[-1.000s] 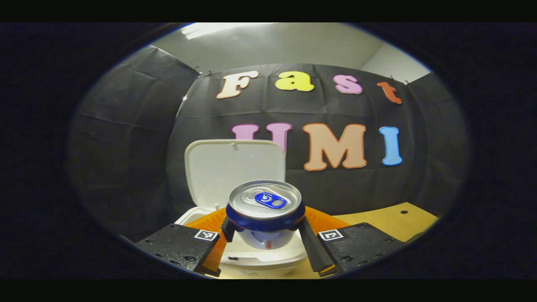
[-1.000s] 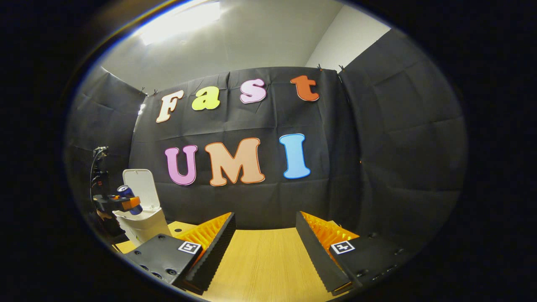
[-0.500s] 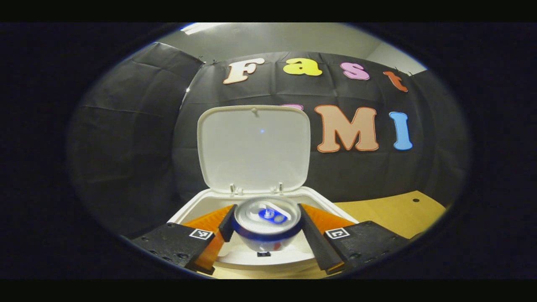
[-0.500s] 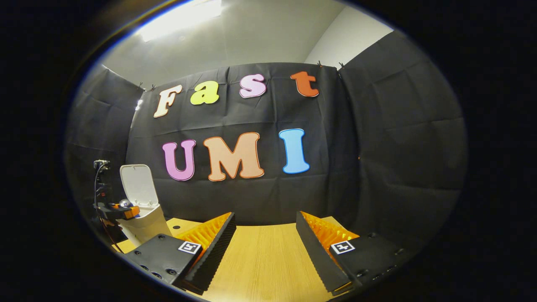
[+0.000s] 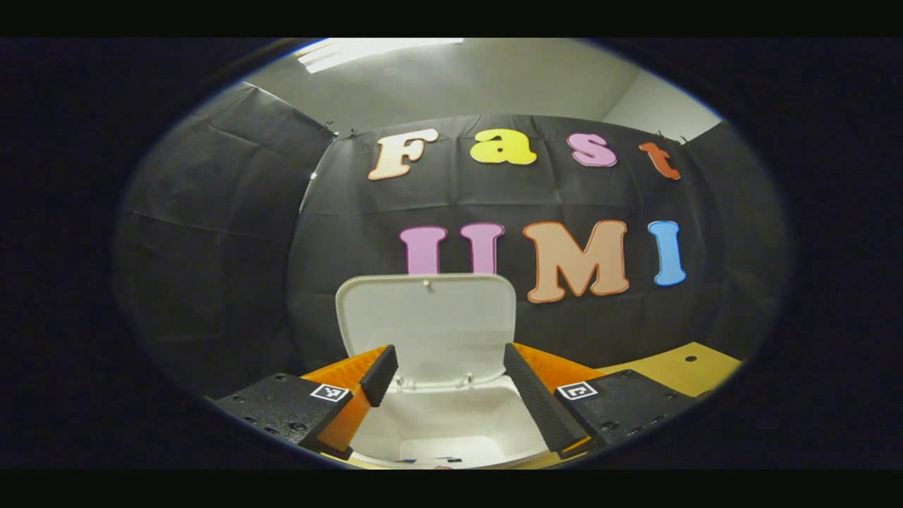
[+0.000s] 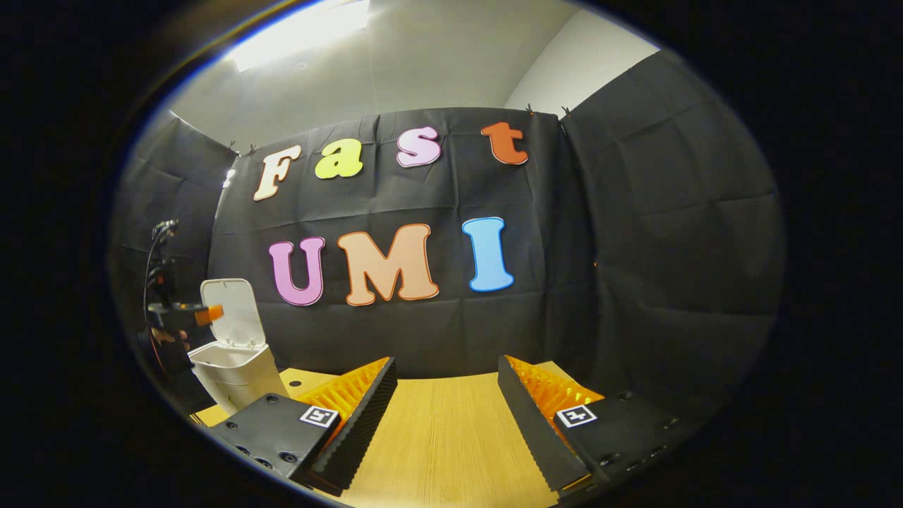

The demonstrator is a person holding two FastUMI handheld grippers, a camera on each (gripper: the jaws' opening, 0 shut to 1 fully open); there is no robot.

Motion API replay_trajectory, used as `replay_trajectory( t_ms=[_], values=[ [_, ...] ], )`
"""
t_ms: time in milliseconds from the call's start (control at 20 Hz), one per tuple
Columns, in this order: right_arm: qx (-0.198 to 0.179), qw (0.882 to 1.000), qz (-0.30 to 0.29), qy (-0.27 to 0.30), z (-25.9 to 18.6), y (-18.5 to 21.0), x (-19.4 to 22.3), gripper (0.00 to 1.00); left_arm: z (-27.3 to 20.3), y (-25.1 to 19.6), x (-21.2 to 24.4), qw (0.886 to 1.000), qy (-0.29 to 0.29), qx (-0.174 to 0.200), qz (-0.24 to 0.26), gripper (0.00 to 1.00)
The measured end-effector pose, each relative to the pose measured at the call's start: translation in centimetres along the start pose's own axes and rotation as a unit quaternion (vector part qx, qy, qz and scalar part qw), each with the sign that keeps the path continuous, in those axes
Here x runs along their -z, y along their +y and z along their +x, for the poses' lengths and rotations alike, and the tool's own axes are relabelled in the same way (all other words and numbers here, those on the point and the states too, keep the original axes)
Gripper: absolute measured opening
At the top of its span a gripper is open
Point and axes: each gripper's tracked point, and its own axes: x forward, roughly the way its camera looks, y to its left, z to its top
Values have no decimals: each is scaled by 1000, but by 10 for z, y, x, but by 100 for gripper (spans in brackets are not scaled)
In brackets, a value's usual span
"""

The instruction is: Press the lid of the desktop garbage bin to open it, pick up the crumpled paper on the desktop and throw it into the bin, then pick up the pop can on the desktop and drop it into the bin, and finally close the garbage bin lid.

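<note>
The white desktop bin [image 5: 451, 423] stands just below and ahead of my left gripper [image 5: 451, 388], its lid [image 5: 427, 321] raised upright at the back. The left gripper is open above the bin's mouth with nothing between its fingers. A bit of blue shows at the bottom of the bin, too small to identify. In the right gripper view the same bin [image 6: 236, 370] stands at the far left of the wooden table [image 6: 444, 437], with the left gripper [image 6: 187, 314] hovering above it. My right gripper [image 6: 444, 416] is open over the bare table, holding nothing.
Black cloth walls close the booth behind and to both sides. The wooden table [image 5: 670, 367] extends to the right of the bin and has small holes in its top. A hand [image 6: 166, 339] and a cable show behind the left gripper.
The left gripper held the pop can over the bin, lowered it into the mouth, then let it go and rose. The can is no longer between its fingers. The right gripper hardly moved.
</note>
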Motion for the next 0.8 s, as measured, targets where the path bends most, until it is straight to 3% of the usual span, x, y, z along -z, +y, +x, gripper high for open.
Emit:
replay_trajectory(
  t_ms=[50, 200, 300, 450, 750, 800],
  values=[
    [3, 1000, 2, 0, -3, 0, 2, 96, 9, 2, -15, 1000, -6, 5, -2, 92],
    [9, 1000, 7, -1, -10, 3, 5, 96, 40, 13, -50, 1000, -22, 9, 3, 91],
    [12, 1000, 8, -3, -15, 6, 5, 99, 63, 18, -57, 1000, -20, 11, 16, 92],
    [18, 1000, 6, -5, -17, 6, 4, 95, 87, 17, -40, 999, 6, 19, 29, 92],
    [11, 1000, 2, -3, -13, 10, 3, 99, 71, 12, -38, 1000, 14, 21, 3, 92],
    [6, 1000, 2, -2, -10, 12, 3, 96, 62, 10, -37, 1000, 17, 23, 1, 92]
  ],
)
